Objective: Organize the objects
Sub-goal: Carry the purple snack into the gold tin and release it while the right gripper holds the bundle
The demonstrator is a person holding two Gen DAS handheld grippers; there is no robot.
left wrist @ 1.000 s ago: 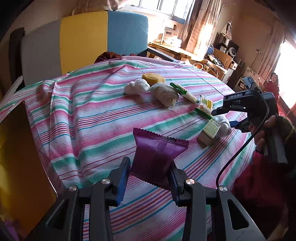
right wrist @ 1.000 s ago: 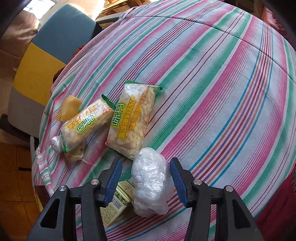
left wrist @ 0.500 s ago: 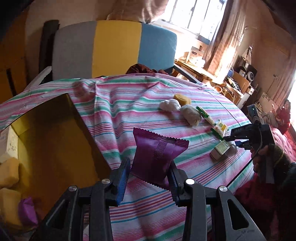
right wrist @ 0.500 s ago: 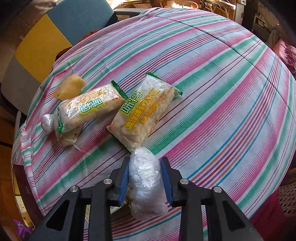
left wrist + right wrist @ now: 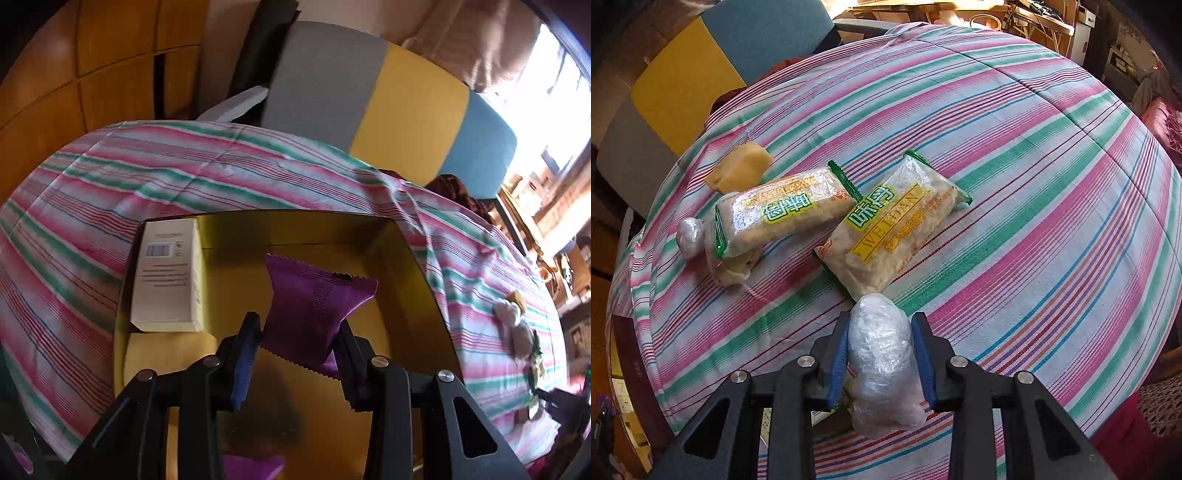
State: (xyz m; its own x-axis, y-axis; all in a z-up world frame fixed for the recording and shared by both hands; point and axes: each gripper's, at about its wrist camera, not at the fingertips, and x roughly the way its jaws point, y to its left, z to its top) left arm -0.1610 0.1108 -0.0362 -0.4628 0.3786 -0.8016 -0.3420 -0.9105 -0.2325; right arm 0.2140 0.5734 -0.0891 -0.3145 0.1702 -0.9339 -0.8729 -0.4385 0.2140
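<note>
My left gripper (image 5: 297,328) is shut on a purple snack packet (image 5: 314,306) and holds it above an open yellow box (image 5: 417,280). The box holds a white carton (image 5: 166,273), a yellow block (image 5: 162,354) and another purple packet (image 5: 251,467). My right gripper (image 5: 881,328) is shut on a clear plastic-wrapped lump (image 5: 881,365) just above the striped tablecloth (image 5: 1034,184). Two green-and-yellow Weidan snack packs (image 5: 894,221) (image 5: 783,210) lie ahead of it, with a yellow block (image 5: 742,166) and a small wrapped ball (image 5: 690,232) to the left.
A small carton (image 5: 827,410) lies under the right gripper. A grey, yellow and blue chair (image 5: 369,103) stands behind the table. Snacks (image 5: 517,325) lie far right in the left wrist view, where the other gripper (image 5: 565,404) shows. Wooden panels (image 5: 74,74) are at the left.
My left gripper swung left with the purple packet, from over the tablecloth to above the yellow box. My right gripper closed on the plastic-wrapped lump and lifted it slightly.
</note>
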